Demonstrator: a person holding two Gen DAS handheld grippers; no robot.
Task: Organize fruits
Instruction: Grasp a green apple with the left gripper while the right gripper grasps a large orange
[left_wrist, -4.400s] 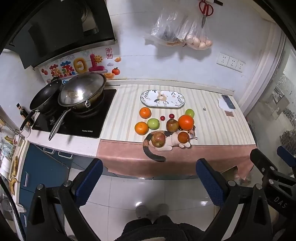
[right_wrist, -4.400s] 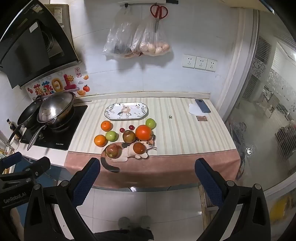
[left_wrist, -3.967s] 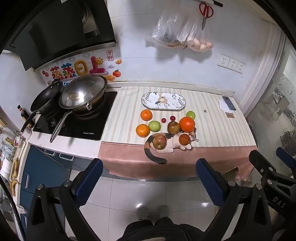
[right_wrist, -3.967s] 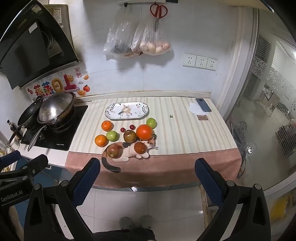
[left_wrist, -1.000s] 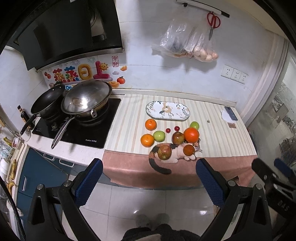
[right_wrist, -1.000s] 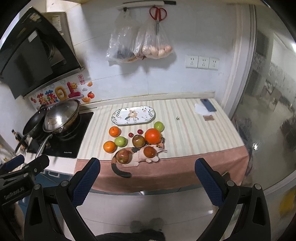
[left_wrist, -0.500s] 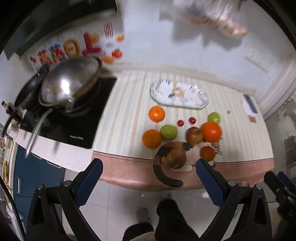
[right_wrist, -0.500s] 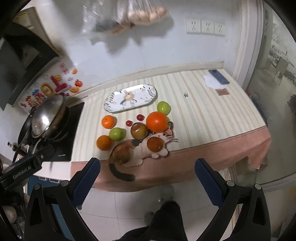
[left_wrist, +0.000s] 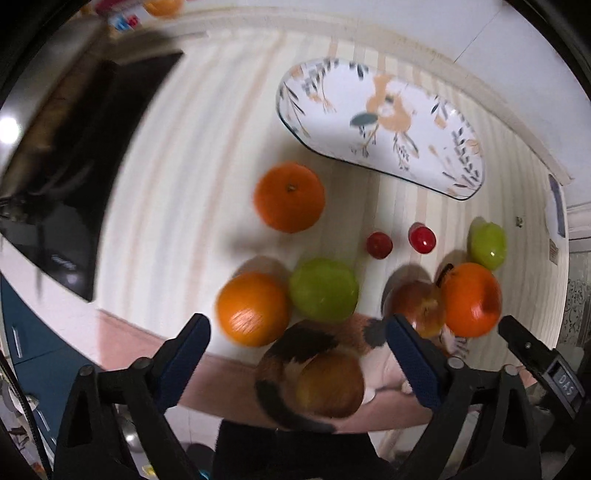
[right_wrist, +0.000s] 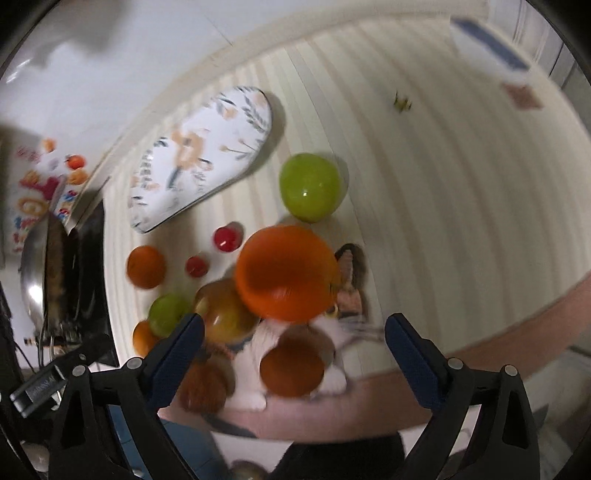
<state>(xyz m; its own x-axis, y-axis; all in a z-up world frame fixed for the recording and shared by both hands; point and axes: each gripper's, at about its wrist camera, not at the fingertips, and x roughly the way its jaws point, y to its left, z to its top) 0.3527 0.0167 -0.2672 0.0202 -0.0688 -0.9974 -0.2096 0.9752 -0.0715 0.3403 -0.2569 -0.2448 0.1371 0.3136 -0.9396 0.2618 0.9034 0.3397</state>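
Several fruits lie on the striped counter in front of an oval floral plate (left_wrist: 380, 129), which also shows in the right wrist view (right_wrist: 199, 158). My left gripper (left_wrist: 295, 354) is open above a reddish apple (left_wrist: 328, 384) on a cat-shaped mat (left_wrist: 295, 343). An orange (left_wrist: 251, 308) and a green apple (left_wrist: 323, 290) lie just beyond it. My right gripper (right_wrist: 293, 350) is open above a small orange-red fruit (right_wrist: 291, 369), with a large orange persimmon (right_wrist: 284, 273) and a green apple (right_wrist: 308, 186) beyond. The plate holds nothing.
A black cooktop (left_wrist: 74, 192) with a wok (right_wrist: 37, 280) stands at the left. Two small red cherry tomatoes (left_wrist: 400, 240) lie mid-counter. A phone (right_wrist: 491, 44) lies at the far right. The counter's front edge carries a pink cloth border (right_wrist: 517, 332).
Both grippers have moved from well back over the floor, forward and down close over the fruits. Both stay open and empty.
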